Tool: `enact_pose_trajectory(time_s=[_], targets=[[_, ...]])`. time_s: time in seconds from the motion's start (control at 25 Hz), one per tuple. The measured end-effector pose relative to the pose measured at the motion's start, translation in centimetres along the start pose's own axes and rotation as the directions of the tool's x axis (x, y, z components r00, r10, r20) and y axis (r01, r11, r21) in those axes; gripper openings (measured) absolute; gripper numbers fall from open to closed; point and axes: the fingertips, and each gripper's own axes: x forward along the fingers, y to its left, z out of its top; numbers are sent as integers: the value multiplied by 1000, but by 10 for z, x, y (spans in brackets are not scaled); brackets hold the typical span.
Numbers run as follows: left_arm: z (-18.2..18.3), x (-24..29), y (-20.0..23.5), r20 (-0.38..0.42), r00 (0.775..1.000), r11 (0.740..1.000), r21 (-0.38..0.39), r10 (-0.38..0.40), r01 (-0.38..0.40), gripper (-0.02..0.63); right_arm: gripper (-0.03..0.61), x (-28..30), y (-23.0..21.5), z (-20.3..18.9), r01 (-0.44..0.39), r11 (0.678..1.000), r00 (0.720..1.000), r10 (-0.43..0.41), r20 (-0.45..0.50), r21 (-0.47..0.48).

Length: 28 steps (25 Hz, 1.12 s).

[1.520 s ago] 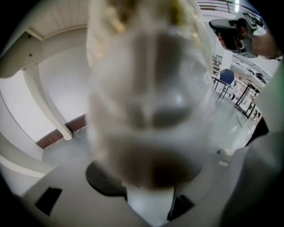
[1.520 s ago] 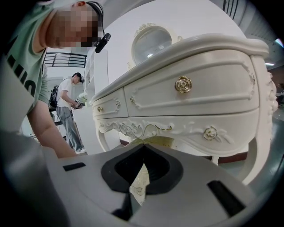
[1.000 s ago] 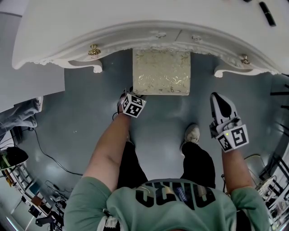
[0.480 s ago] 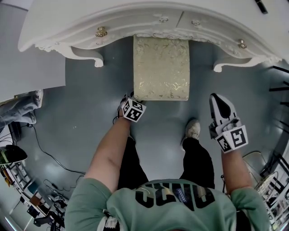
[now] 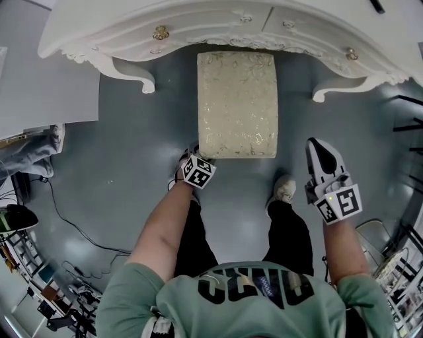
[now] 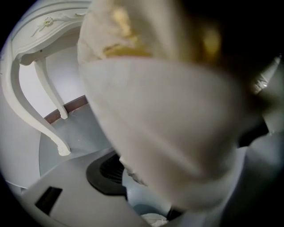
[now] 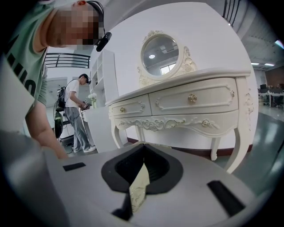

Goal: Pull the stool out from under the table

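Observation:
The cream, gold-patterned stool (image 5: 236, 102) stands on the grey floor, with most of its seat out from under the white dressing table (image 5: 198, 20). My left gripper (image 5: 193, 156) is at the stool's near left corner, shut on its edge. In the left gripper view the stool's padded seat (image 6: 168, 124) fills the space between the jaws of the left gripper (image 6: 177, 177). My right gripper (image 5: 321, 150) hangs in the air to the right of the stool, shut and holding nothing. In the right gripper view the right gripper (image 7: 141, 173) shows only a thin slit between its jaws, and a strip of the stool (image 7: 138, 190) shows through it.
The person's shoe (image 5: 283, 193) is on the floor just near the stool. A black cable (image 5: 73, 228) runs over the floor at left, beside a white panel (image 5: 39, 92). The table's curved legs (image 5: 142, 79) flank the stool. Another person (image 7: 76, 115) stands far off.
The stool has slid toward the person, out from under the table. The left gripper came back with it, still on its corner. The right gripper has barely moved.

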Motion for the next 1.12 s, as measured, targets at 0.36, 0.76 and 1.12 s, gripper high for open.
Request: enact_pose_trajectory(time_s=[0.36, 0.76, 1.12], targets=[[-47, -23, -44, -49, 998, 999, 13, -49, 50, 275, -6, 5, 4, 7, 2, 1000, 1000, -2, 5, 9], [-56, -26, -49, -38, 997, 998, 3, -63, 63, 278, -6, 19, 14, 4, -32, 999, 999, 32, -18, 4], [-63, -48, -46, -68, 996, 998, -47, -50, 47, 321, -6, 2, 15, 21, -11, 1000, 999, 11, -44, -5]])
